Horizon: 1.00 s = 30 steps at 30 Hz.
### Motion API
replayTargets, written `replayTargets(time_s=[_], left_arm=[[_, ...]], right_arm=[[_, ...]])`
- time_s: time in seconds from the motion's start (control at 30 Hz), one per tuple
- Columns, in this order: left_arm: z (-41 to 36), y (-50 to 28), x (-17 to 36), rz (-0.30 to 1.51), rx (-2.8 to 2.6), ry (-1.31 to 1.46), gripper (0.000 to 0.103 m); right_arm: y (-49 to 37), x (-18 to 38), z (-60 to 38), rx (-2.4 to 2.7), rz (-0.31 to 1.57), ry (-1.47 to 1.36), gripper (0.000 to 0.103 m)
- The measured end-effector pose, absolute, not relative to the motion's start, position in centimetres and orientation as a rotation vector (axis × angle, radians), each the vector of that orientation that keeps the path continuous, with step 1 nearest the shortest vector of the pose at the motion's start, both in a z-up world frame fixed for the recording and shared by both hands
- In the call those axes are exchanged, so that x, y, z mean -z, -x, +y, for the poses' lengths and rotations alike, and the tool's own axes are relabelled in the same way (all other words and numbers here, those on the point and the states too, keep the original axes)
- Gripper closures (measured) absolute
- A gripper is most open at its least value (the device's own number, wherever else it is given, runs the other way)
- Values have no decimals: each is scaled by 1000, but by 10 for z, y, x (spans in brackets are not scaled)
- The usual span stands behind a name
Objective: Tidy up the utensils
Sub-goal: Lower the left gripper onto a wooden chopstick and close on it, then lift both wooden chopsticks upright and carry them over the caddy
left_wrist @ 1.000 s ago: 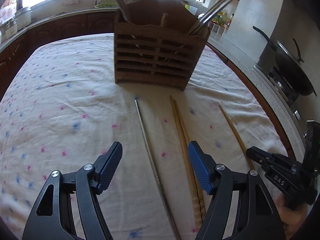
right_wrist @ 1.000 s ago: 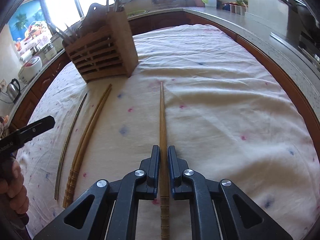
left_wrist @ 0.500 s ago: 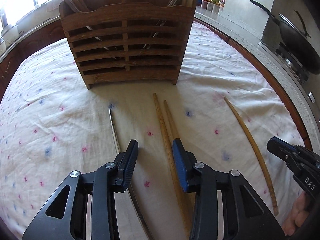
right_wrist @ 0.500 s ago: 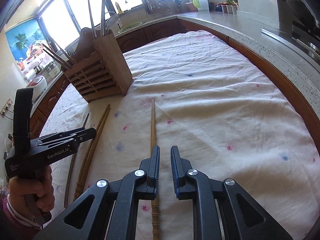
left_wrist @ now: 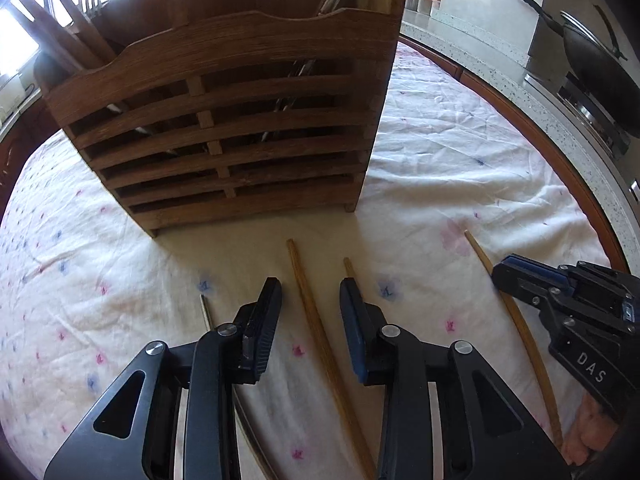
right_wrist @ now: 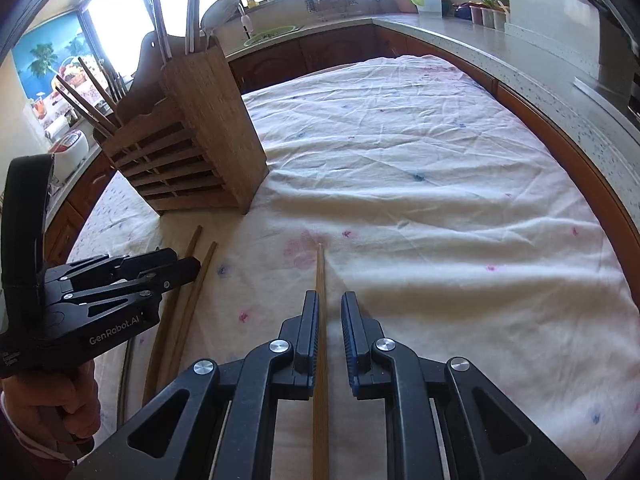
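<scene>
Metal chopstick (left_wrist: 206, 314) lies farthest left on the dotted tablecloth (left_wrist: 80, 280), mostly hidden under the left gripper (left_wrist: 310, 312). That gripper's jaws are closing around 1 wooden chopstick (left_wrist: 316, 320), pads not yet pressing it; a 2nd wooden chopstick (left_wrist: 349, 269) lies just beside, under the right-hand finger. Slatted wooden utensil holder (left_wrist: 224, 132) stands upright directly beyond (forks and chopsticks already inside). Further right, a single wooden chopstick (right_wrist: 320, 280) lies apart on the cloth. The right gripper (right_wrist: 330, 320) straddles it, jaws narrow; the left pad appears against the stick, the right pad clear.
</scene>
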<state>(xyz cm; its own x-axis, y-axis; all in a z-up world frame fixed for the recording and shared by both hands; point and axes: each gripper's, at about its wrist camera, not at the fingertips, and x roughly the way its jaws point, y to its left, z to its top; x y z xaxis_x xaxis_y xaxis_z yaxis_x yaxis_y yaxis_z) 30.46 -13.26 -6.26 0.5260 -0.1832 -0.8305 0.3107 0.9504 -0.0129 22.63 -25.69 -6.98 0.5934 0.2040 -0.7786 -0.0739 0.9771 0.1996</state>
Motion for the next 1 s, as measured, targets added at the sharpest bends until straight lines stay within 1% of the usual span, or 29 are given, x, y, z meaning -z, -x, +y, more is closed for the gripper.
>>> replayTargets(time_s=[0.03,0.1,0.17,0.37,0.43,0.47,0.5,0.6,0.77,1.0], left_arm=[[-134,-305,63,970,305,-144,84],[-136,-306,64,963,319,-139,95],[-136,-305,64,958,327,-134,95],[-124,-296,63,972,366,-80,98],[-118,-292,62,985,381,-38,98],[-115,-289,61,986,391,-16,98],[-113,-285,58,981,398,-1,98],[-102,-270,45,948,411,31,98],[-82,-248,14,881,434,101,98],[-50,-214,-42,745,452,169,98]], right_arm=[[-232,73,-254,-164,938,-142,89],[-237,75,-245,-159,929,-100,89],[-240,74,-237,-149,925,-45,88],[-244,74,-231,-156,933,-27,88],[-244,75,-225,-145,921,29,93],[-243,75,-225,-142,916,32,93],[-243,75,-225,-143,917,22,96],[-236,70,-231,-182,917,-55,98],[-208,39,-233,-228,845,-130,98],[-172,-22,-234,-277,700,-182,98]])
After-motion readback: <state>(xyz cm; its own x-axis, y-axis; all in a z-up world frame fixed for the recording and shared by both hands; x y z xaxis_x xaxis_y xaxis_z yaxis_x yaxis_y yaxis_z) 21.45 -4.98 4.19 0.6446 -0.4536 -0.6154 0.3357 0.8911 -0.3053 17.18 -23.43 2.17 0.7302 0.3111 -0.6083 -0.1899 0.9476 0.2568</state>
